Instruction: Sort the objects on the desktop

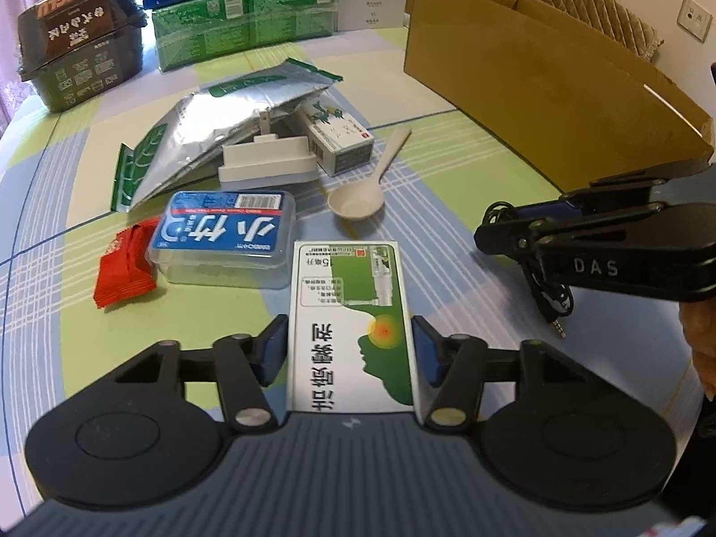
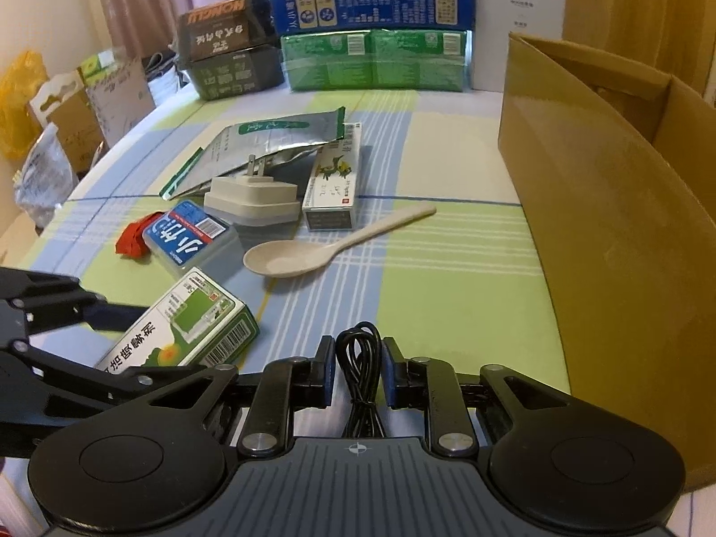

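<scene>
- The left gripper [image 1: 349,349] has its blue-padded jaws clamped on the 2 long sides of a white-and-green spray box [image 1: 351,326]; the box shows a green head profile with a red-orange spot at the throat, large Chinese lettering, and "15" beside small characters at its far end.
- In the right wrist view the same box [image 2: 179,335] sits at near left on the checked tablecloth [image 2: 447,277], with a barcode on its end flap.
- The right gripper [image 2: 358,376] is clenched on a coiled black cable [image 2: 358,358]; in the left wrist view its jack plug hangs below the gripper arm marked "DAS".
- Mid-table lie a clear plastic case [image 1: 223,237] with a blue label, big white characters and a barcode, a red packet [image 1: 125,264] touching its left side, a cream spoon [image 1: 362,192], a white plug adapter [image 1: 268,161], a small green-printed carton [image 1: 340,134] and silver foil pouches [image 1: 215,134].
- An open cardboard box [image 1: 537,76] stands at far right.
- At the far edge, a dark tub [image 1: 76,40] reads "HONGLU", upside down.
</scene>
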Demonstrator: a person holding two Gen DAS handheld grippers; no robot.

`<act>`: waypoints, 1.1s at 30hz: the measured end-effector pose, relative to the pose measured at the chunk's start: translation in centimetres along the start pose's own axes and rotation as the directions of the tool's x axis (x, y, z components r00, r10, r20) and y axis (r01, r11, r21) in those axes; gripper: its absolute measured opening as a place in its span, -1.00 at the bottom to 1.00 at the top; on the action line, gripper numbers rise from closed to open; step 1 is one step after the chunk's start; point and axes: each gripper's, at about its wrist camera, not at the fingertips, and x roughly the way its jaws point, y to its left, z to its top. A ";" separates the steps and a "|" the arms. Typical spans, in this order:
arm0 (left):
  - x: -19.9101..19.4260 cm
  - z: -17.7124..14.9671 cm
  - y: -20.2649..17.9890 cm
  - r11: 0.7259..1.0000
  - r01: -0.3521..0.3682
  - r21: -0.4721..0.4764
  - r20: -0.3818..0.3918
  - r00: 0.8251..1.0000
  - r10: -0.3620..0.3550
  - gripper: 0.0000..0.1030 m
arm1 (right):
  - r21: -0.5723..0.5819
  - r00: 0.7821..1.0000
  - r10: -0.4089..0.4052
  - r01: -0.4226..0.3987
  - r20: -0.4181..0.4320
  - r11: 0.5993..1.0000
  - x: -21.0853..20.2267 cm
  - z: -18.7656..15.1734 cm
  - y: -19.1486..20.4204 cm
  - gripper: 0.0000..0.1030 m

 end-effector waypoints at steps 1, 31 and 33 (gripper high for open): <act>0.1 0.0 -0.1 1.000 -0.004 0.006 -0.002 1.000 0.004 0.00 | 0.005 1.000 0.004 -0.004 -0.001 1.000 0.0 0.0 0.0 -0.66; -3.6 0.5 0.3 0.998 0.002 -0.062 0.093 0.996 0.004 -0.02 | 0.017 0.995 0.041 -0.043 0.089 0.999 -2.4 0.2 0.0 -0.91; -3.7 0.5 0.1 0.998 0.001 -0.059 0.093 0.996 0.004 -0.02 | 0.022 0.994 0.035 -0.037 0.100 0.999 -2.9 0.4 0.0 -0.91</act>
